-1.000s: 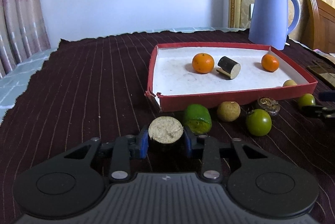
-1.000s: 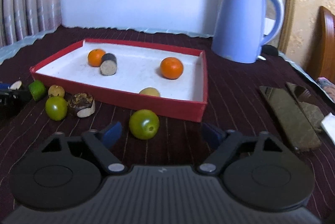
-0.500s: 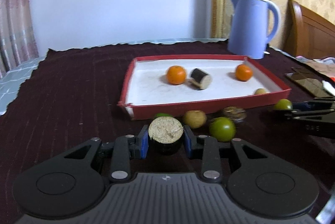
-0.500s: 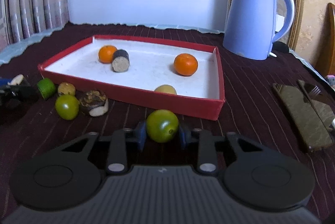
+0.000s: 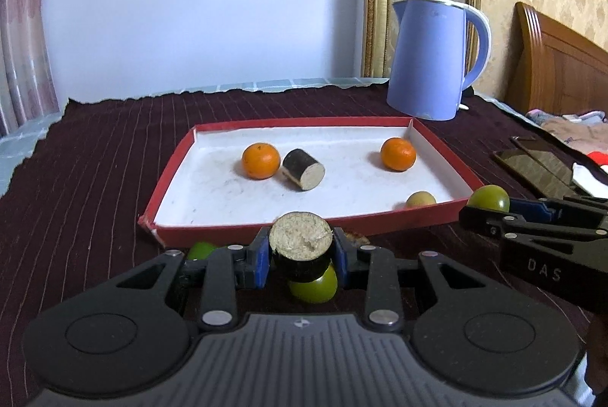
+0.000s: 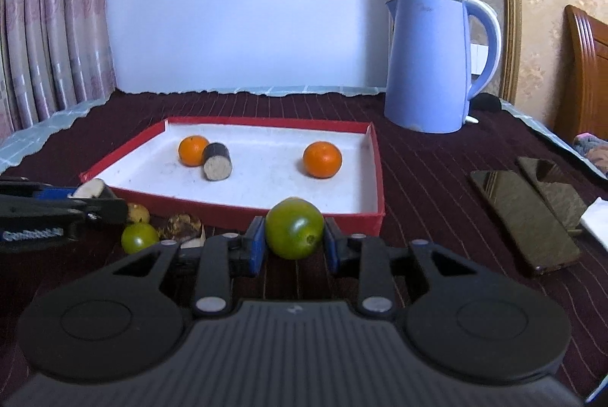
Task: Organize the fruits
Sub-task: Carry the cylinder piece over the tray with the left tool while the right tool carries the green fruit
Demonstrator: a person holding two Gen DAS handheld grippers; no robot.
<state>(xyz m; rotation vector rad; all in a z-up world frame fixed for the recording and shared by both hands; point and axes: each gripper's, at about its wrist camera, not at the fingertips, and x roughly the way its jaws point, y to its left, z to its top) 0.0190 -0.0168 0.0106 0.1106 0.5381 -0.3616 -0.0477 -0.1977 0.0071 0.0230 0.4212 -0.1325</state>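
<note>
My left gripper (image 5: 301,253) is shut on a dark-skinned cut cylinder piece (image 5: 300,241), held just in front of the red tray (image 5: 212,230). My right gripper (image 6: 292,243) is shut on a green round fruit (image 6: 294,234), lifted near the tray's front right corner (image 6: 374,217). Inside the tray lie two oranges (image 5: 260,160) (image 5: 398,154), another dark cylinder piece (image 5: 303,169) and a small yellowish fruit (image 5: 420,200). On the cloth in front of the tray sit a green fruit (image 6: 138,238), a brown shrivelled piece (image 6: 182,224) and a small yellowish fruit (image 6: 137,213).
A blue kettle (image 5: 437,59) stands behind the tray at the right. Two dark phones (image 6: 524,217) lie on the cloth at the far right, beside a wooden headboard (image 5: 558,65). A curtain (image 6: 49,19) hangs at the left. The dark striped cloth (image 5: 95,160) covers the table.
The right gripper shut on the green fruit and raised it. The left gripper carried its cylinder piece upward and toward the tray; the fruits on the cloth slid under it.
</note>
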